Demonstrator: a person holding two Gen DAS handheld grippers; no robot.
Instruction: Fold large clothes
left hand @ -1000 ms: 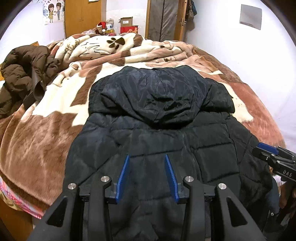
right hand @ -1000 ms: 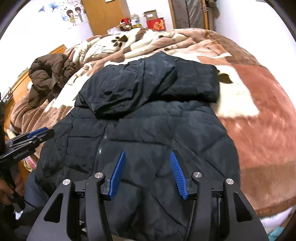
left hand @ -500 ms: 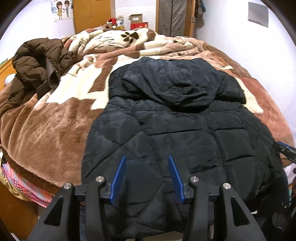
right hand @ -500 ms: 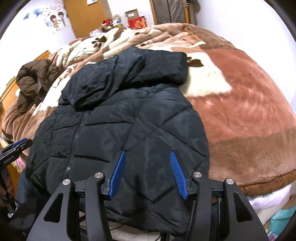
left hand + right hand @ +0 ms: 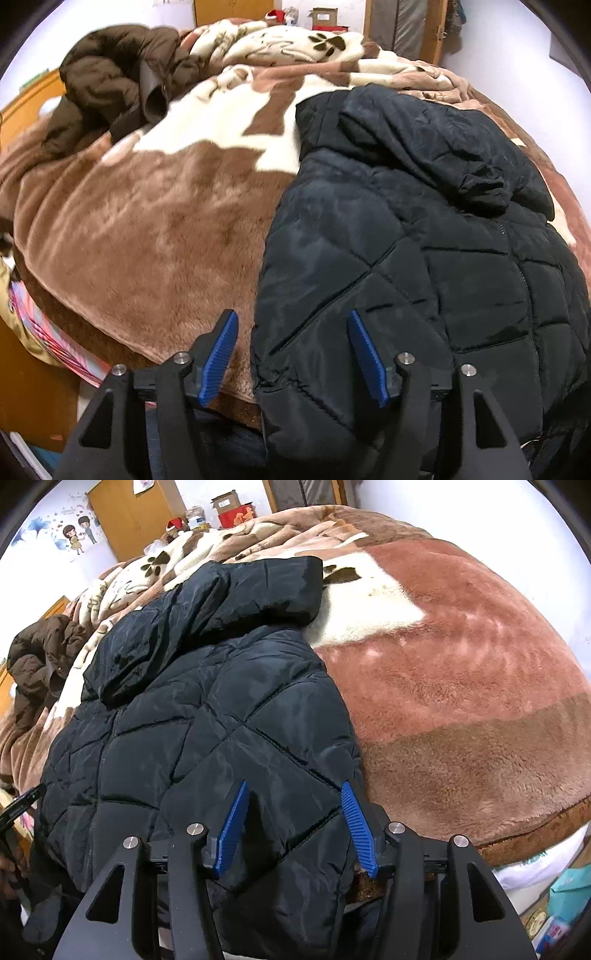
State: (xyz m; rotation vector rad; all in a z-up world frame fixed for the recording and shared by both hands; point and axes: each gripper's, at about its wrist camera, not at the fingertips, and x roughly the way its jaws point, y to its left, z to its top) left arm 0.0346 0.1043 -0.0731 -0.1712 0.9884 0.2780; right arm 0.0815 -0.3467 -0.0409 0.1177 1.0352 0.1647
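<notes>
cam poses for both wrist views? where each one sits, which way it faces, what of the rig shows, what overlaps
Left wrist: on the left gripper, above the bed's near edge, looking down over the black puffer jacket's left hem corner; its jaws have just been opening, the hem edge between them, unpinched.
Right wrist: on the right gripper, same edge, over the jacket's right hem corner; jaws open; the left gripper's tip shows at the far left.
Shared: the jacket, the brown-and-cream blanket, the brown coat.

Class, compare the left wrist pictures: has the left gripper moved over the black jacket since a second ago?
Yes. The left gripper has slid from the black jacket middle to its left edge beside the brown blanket, fingers just opening, nothing gripped.
</notes>
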